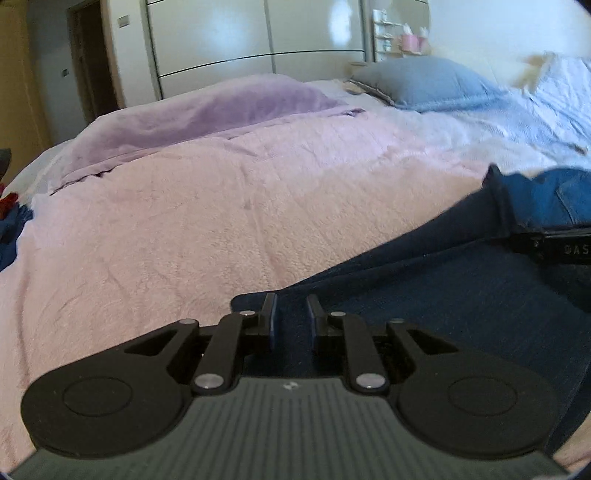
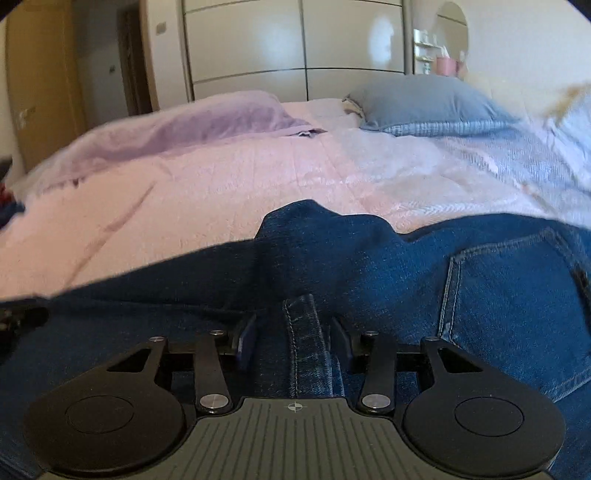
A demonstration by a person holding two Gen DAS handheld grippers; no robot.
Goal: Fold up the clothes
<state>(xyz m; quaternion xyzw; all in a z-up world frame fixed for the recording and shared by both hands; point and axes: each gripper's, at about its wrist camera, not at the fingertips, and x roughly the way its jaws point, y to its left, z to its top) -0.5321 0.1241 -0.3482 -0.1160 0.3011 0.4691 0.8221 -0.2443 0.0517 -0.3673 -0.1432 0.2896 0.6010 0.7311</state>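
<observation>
A pair of dark blue jeans (image 1: 461, 295) lies on the pink blanket (image 1: 221, 206) of a bed. My left gripper (image 1: 291, 314) sits over the end of one jean leg, with dark fabric between its narrowly parted fingers. In the right wrist view the jeans (image 2: 406, 266) fill the foreground, with a back pocket (image 2: 517, 295) at right. My right gripper (image 2: 293, 332) straddles a stitched denim seam fold (image 2: 306, 332), with gaps showing on both sides of the fold. The right gripper's body shows in the left wrist view (image 1: 561, 247).
A purple blanket (image 1: 207, 110) is bunched at the far left of the bed. A grey-blue pillow (image 1: 424, 81) and a light blue cover (image 1: 554, 99) lie at the far right. White wardrobe doors (image 1: 258, 33) stand behind. Red and blue clothes (image 1: 11, 221) lie at the left edge.
</observation>
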